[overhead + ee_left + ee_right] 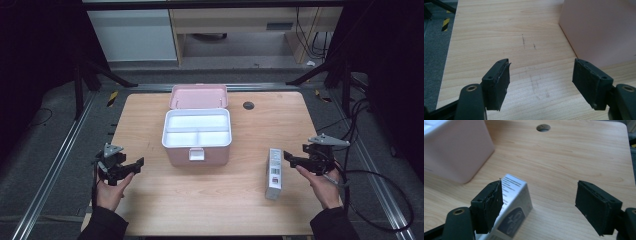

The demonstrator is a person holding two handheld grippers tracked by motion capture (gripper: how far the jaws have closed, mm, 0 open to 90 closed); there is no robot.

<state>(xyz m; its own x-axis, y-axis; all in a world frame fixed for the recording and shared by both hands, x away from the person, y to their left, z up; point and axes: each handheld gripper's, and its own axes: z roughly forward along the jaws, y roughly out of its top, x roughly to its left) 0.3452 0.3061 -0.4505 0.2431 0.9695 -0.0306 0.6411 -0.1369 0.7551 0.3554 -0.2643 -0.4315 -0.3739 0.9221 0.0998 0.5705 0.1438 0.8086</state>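
Observation:
A pink box [197,136] stands open in the middle of the wooden table [150,200], its lid [198,96] tipped back and a white divided tray inside. A small white carton [273,173] lies flat to its right. My left gripper [136,165] hovers at the table's left side, open, jaws pointing toward the pink box [599,30] with bare wood between them. My right gripper [290,158] is held just right of the carton, open. In the right gripper view the carton [514,205] lies beside and partly behind the left jaw, not pinched.
A round cable hole [248,105] sits in the table's far right part. Metal rails [60,150] and black cables [380,190] run along both sides of the table. The pink box wall [454,152] stands left of the right gripper.

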